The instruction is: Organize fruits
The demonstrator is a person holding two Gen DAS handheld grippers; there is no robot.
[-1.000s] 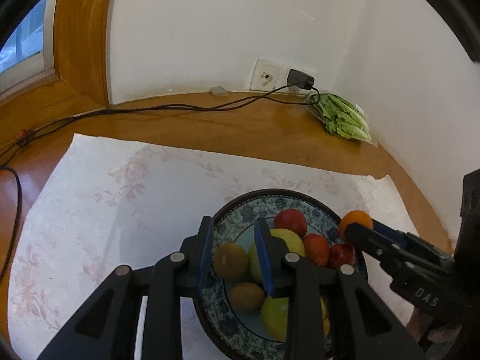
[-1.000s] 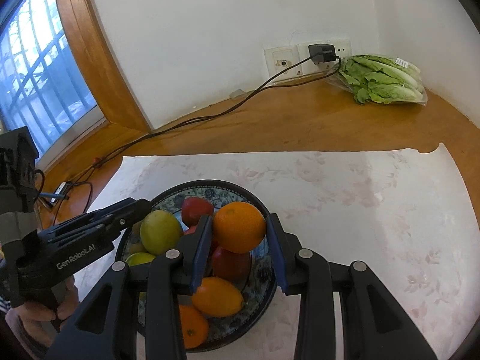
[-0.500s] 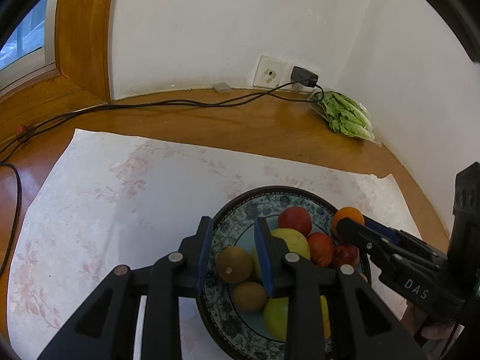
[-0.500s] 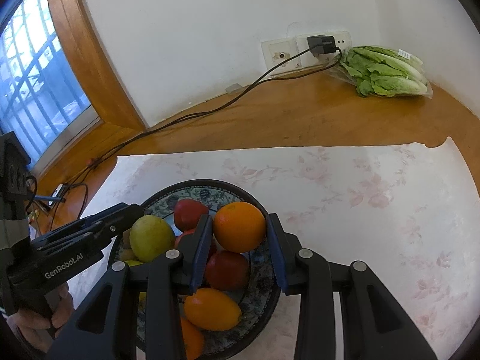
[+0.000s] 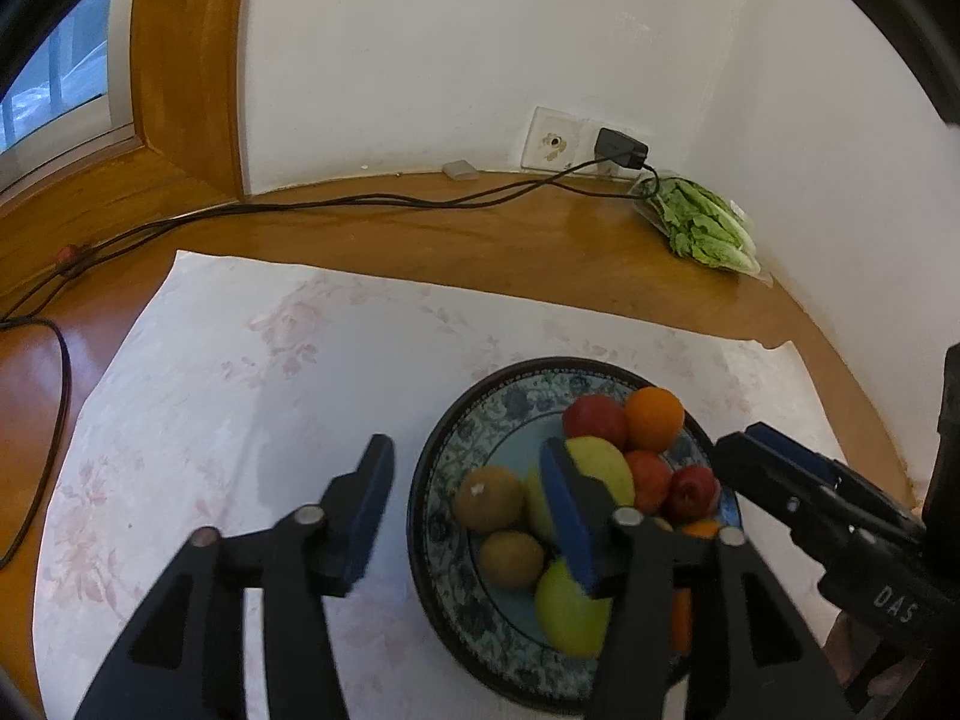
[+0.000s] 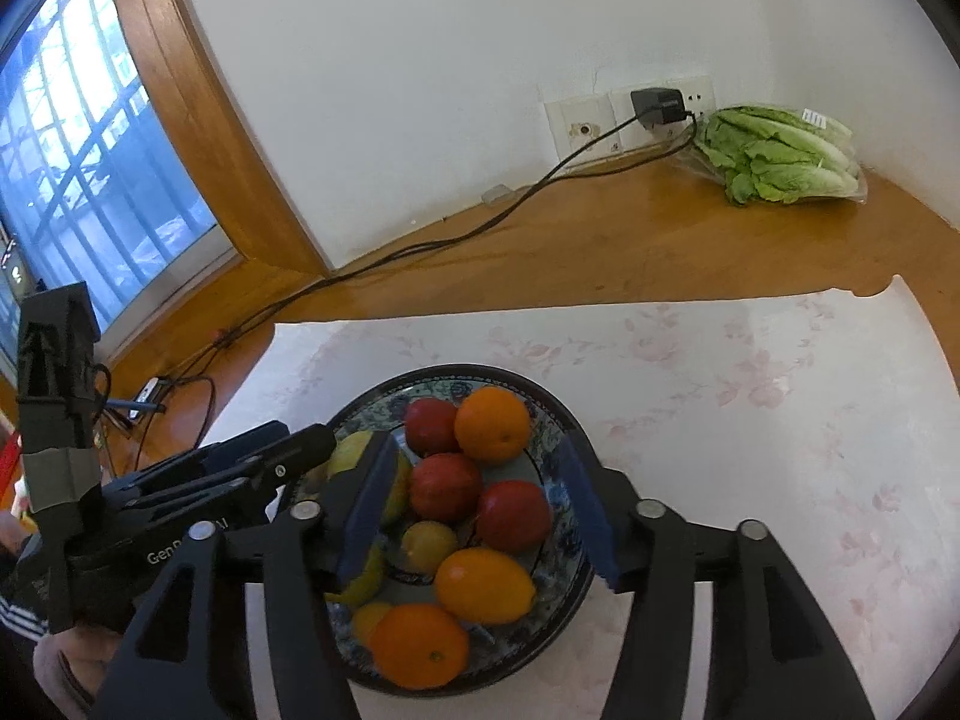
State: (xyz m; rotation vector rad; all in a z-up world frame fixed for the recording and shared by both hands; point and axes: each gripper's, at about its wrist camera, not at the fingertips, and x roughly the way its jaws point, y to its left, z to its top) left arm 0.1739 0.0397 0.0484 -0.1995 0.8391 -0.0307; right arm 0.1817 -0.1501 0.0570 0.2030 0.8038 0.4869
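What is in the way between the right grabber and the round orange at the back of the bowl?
Other fruit. The right gripper hangs open over the near side of the bowl, and the orange lies at the far side. Two red fruits lie between them, under the open jaws. Nothing visible blocks it from above.

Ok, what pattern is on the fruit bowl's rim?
Blue-green floral on the bowl, under a dark edge; clearest in the left wrist view.
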